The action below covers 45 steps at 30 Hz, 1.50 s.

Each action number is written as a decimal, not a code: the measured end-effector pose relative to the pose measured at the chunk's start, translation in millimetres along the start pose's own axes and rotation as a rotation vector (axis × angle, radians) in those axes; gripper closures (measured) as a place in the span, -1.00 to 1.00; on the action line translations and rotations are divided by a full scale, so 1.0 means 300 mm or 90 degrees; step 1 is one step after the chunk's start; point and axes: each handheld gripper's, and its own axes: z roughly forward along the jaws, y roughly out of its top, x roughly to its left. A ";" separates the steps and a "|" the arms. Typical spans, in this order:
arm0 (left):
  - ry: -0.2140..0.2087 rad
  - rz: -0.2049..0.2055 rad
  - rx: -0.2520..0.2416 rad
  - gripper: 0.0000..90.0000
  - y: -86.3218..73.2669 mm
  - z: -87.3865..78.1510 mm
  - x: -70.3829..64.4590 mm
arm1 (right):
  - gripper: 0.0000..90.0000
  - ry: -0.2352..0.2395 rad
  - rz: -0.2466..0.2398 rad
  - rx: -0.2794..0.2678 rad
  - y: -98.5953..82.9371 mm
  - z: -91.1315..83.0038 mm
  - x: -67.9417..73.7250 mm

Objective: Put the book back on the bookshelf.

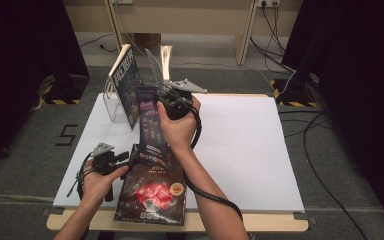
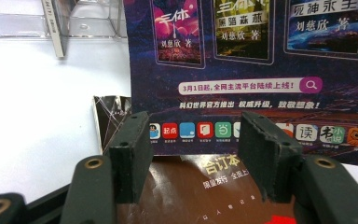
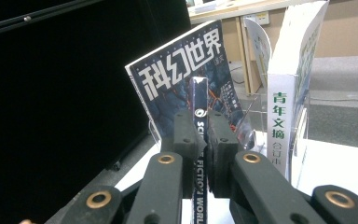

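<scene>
The right hand-held gripper [image 3: 200, 144] is clamped on the spine of a purple magazine [image 1: 150, 125], holding it upright at the bench's [image 1: 240, 150] 11 o'clock, just before the clear rack [image 1: 111, 102] with its leaning magazine [image 1: 127, 80] and white book [image 3: 284, 107]. The left hand-held gripper [image 2: 193, 149] has its jaws spread, gripping nothing, over a dark magazine [image 1: 152, 192] lying flat at 7 o'clock.

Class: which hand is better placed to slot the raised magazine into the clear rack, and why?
Right. Its tool is shut on the magazine's spine, upright beside the rack. The left tool is open, low by the lying magazine.
</scene>
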 end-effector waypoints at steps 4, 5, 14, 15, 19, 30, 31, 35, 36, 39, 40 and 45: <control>0.000 0.000 -0.002 -0.04 0.002 -0.001 0.001 | 0.88 -0.001 -0.004 -0.002 0.004 0.005 0.000; 0.000 0.001 -0.002 -0.04 0.003 -0.001 0.001 | 0.88 0.000 -0.002 -0.003 0.005 0.007 0.002; 0.001 -0.003 -0.003 -0.04 0.004 -0.005 0.006 | 0.88 0.002 -0.011 -0.007 0.028 0.023 0.013; 0.001 -0.003 -0.003 -0.04 0.003 -0.005 0.006 | 0.88 0.001 -0.013 -0.005 0.030 0.024 0.015; 0.001 -0.002 -0.004 -0.04 0.003 -0.005 0.006 | 0.88 0.002 -0.011 -0.009 0.036 0.034 0.021; -0.001 -0.001 0.001 -0.04 0.002 -0.003 0.007 | 0.88 0.002 -0.017 -0.011 0.054 0.056 0.027; -0.001 -0.001 0.000 -0.04 0.002 -0.003 0.007 | 0.88 0.002 -0.016 -0.011 0.056 0.058 0.028; -0.001 -0.001 0.000 -0.04 0.003 -0.005 0.008 | 0.88 0.000 -0.017 -0.012 0.060 0.066 0.026; -0.001 -0.001 -0.001 -0.04 0.003 -0.005 0.008 | 0.88 -0.001 -0.016 -0.012 0.061 0.068 0.026; 0.000 -0.002 -0.003 -0.04 0.004 -0.006 0.010 | 0.88 -0.001 -0.018 -0.013 0.062 0.072 0.027; -0.001 -0.003 -0.003 -0.04 0.003 -0.006 0.010 | 0.88 -0.001 -0.016 -0.010 0.063 0.073 0.028; 0.000 -0.003 -0.002 -0.04 0.002 -0.005 0.011 | 0.88 -0.003 -0.014 -0.011 0.067 0.082 0.028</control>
